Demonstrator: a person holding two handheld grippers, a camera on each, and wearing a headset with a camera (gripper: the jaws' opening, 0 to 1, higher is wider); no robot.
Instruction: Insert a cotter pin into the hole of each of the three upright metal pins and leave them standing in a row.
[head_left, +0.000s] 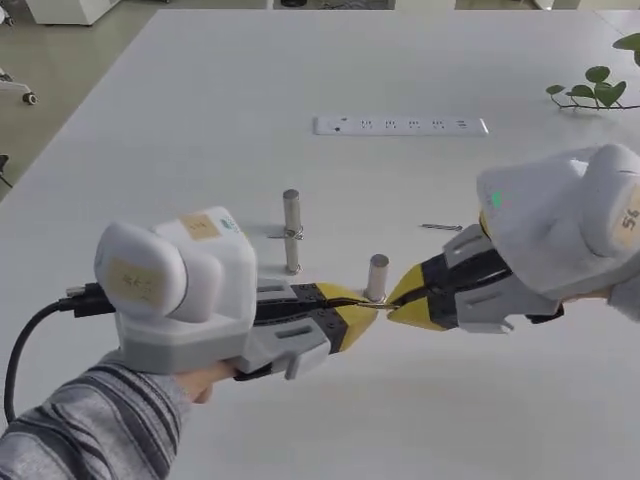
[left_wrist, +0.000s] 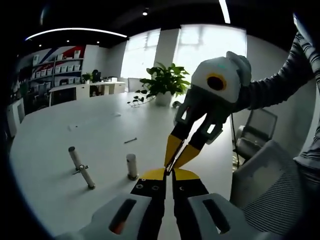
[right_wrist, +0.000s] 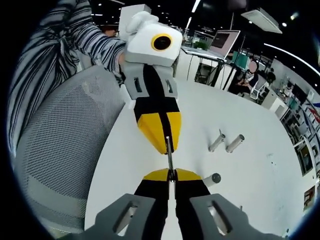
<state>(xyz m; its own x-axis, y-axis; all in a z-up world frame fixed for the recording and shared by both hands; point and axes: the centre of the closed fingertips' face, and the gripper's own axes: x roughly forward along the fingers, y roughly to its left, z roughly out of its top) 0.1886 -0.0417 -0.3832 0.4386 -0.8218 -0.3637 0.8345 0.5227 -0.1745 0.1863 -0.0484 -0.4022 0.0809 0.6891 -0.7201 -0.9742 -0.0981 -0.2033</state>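
Jaws of left gripper (head_left: 370, 309) and right gripper (head_left: 391, 303) meet tip to tip at frame centre, both closed on one cotter pin (right_wrist: 170, 156); upright metal pin (head_left: 377, 275) just above them.

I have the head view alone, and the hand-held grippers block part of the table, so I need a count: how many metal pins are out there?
Observer: Three. In the right gripper view, one pin sits beside the tips, with two more farther off.
Operator: And who has the cotter pin?
Observer: That view shows the cotter pin running from the shut jaws of the right hand-held gripper to the tip of the left hand-held gripper, which also looks shut on it.
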